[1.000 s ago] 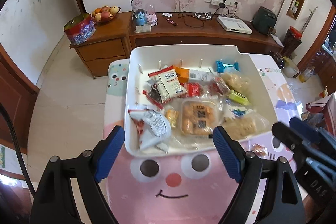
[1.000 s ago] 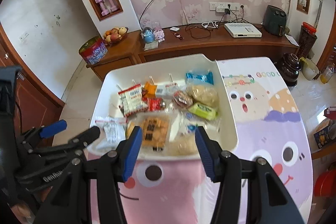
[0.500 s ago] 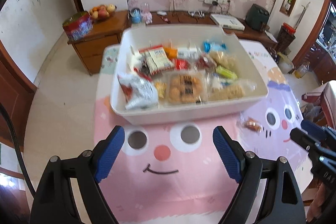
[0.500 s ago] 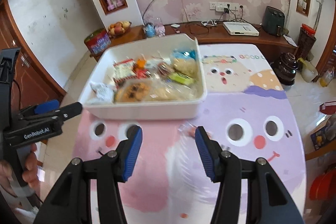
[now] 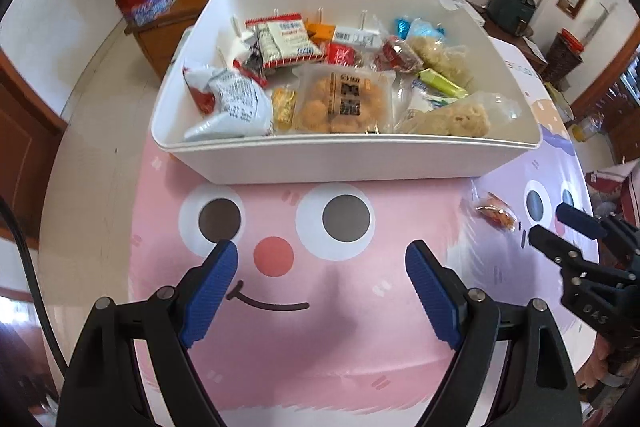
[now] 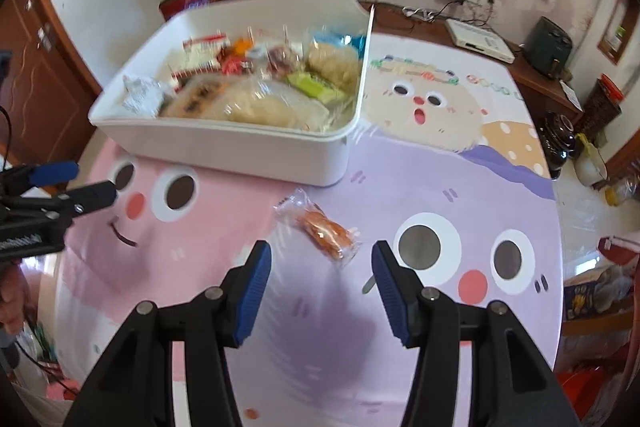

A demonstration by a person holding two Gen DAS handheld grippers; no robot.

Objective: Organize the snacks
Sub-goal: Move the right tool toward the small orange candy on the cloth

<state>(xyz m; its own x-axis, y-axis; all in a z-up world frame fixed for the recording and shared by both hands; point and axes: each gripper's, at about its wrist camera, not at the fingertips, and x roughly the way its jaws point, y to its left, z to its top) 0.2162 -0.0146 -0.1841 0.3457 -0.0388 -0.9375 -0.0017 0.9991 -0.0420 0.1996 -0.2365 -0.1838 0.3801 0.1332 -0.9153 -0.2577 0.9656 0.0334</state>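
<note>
A white bin (image 5: 344,163) packed with wrapped snacks sits on a cartoon-print tablecloth (image 5: 304,339), while one stray snack packet (image 6: 320,227) — clear wrap, orange filling — lies on the cloth just outside the bin's near corner. The right gripper (image 6: 322,267) hangs above the packet, jaws parted and empty. The left gripper (image 5: 322,267) hovers over the pink face print — jaws spread wide, gripping nothing.

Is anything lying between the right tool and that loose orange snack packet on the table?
Nothing visible. The right tool is open, with only bare tablecloth up to the orange snack packet.
</note>
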